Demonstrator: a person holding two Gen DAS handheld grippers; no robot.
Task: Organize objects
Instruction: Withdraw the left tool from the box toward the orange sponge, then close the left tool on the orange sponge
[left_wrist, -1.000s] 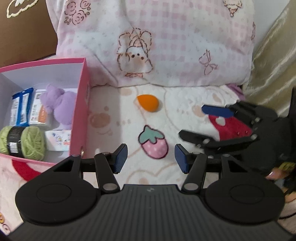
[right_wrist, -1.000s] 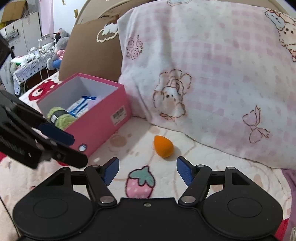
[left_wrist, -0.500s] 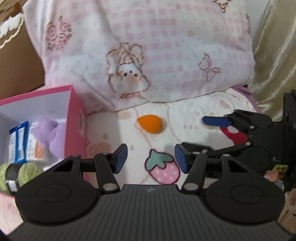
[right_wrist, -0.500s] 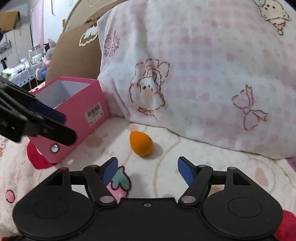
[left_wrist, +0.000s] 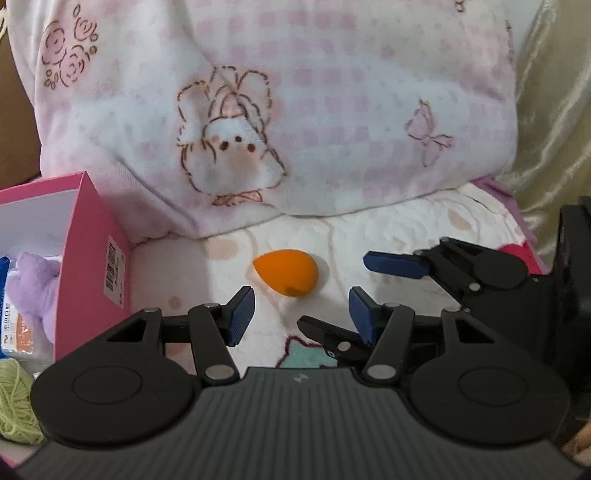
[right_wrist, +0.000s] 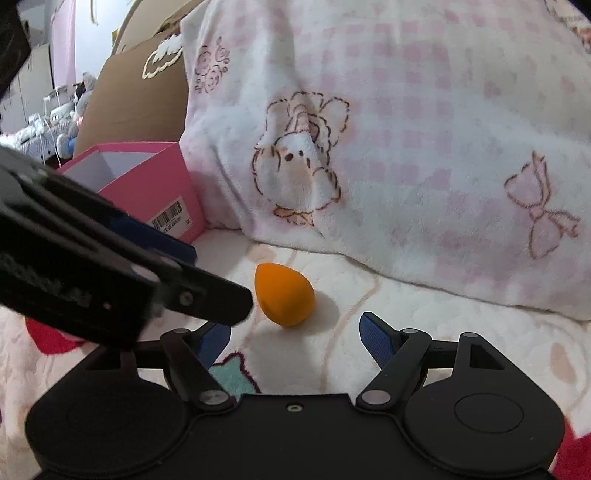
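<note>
Left tongs: jaws partly apart, empty, just short of orange sponge on blanket. Right tongs: jaws opening, empty, sponge just ahead. Pink box nearby, left.

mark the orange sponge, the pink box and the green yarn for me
orange sponge (right_wrist: 284, 293): right wrist view, middle of its rounded body.
pink box (left_wrist: 92, 266): left wrist view, outer side wall left of the barcode label.
green yarn (left_wrist: 14, 402): left wrist view, ball's visible face at left edge.

Pink checked pillow on bedspread; brown headboard behind.
</note>
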